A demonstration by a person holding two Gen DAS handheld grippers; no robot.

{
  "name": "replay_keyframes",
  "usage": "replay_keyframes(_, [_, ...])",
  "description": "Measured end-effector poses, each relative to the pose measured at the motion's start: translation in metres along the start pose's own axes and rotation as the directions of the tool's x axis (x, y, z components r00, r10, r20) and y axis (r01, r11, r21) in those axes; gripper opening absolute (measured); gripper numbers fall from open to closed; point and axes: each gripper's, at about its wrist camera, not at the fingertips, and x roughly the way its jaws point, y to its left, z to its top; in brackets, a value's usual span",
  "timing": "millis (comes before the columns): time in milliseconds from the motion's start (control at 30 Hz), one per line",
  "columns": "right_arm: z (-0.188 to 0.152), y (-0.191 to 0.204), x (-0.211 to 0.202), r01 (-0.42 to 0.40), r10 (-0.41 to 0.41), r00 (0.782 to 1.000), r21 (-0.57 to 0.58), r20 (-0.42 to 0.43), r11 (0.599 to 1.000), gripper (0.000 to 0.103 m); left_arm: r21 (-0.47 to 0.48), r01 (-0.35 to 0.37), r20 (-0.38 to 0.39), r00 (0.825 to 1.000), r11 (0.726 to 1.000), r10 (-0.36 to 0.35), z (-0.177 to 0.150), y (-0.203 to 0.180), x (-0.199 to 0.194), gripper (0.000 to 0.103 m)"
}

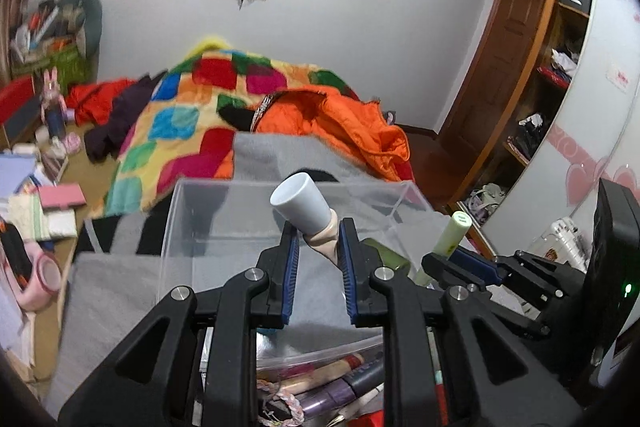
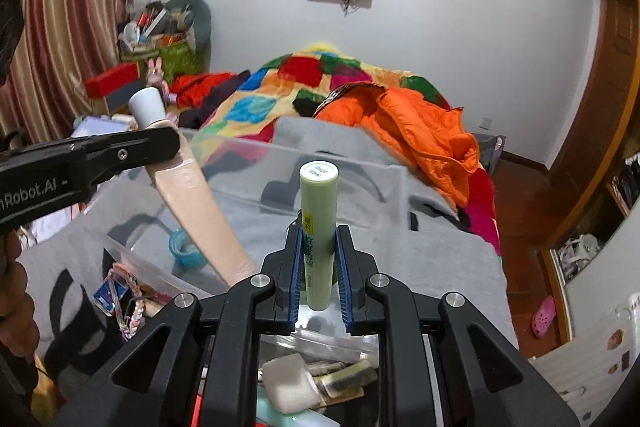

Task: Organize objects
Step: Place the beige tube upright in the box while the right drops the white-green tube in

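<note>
Left wrist: our left gripper (image 1: 318, 241) clamps the pink tube (image 1: 306, 213) over the clear box (image 1: 180, 227), which looks bare.

Right wrist: our right gripper (image 2: 318, 259) clamps the green tube (image 2: 318, 227). Bin (image 2: 320, 379) below holds more; mostly undone.

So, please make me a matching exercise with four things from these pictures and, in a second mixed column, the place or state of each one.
Things:
1. pink tube with white cap
2. green tube
3. blue tape roll
4. orange jacket

Places or states:
A. lying on the bed
B. held in the right gripper
C. lying inside the clear box
D. held in the left gripper

Pairs: 1-D, 2-B, 3-C, 4-A
</note>
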Motion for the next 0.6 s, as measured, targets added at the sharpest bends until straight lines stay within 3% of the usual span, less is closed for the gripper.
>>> replay_keyframes(267, [-0.004,0.025,0.023,-0.044,0.04,0.997,-0.067,-0.062,0.997,0.014,-0.009,-0.035,-0.093,0.995,0.999,0.034,-0.022,0.02,0.022,0.019])
replay_keyframes(433, [-0.005,0.034,0.024,-0.058,0.052,0.996,-0.091,-0.071,0.994,0.016,0.018,-0.057,-0.093,0.994,0.998,0.059,-0.027,0.019,0.021,0.02])
replay_keyframes(500, [-0.006,0.034,0.022,-0.073,0.067,0.995,-0.086,-0.072,0.994,0.022,0.029,-0.083,-0.089,0.992,0.996,0.085,-0.028,0.02,0.018,0.023])
replay_keyframes(567, [-0.006,0.034,0.021,-0.076,0.07,0.995,-0.078,-0.067,0.994,0.04,0.041,-0.112,-0.086,0.99,0.993,0.115,-0.03,0.022,0.015,0.026])
replay_keyframes(600, [-0.006,0.034,0.019,-0.075,0.071,0.996,-0.072,-0.056,0.995,0.044,0.045,-0.121,-0.084,0.989,0.992,0.124,-0.031,0.023,0.013,0.03])
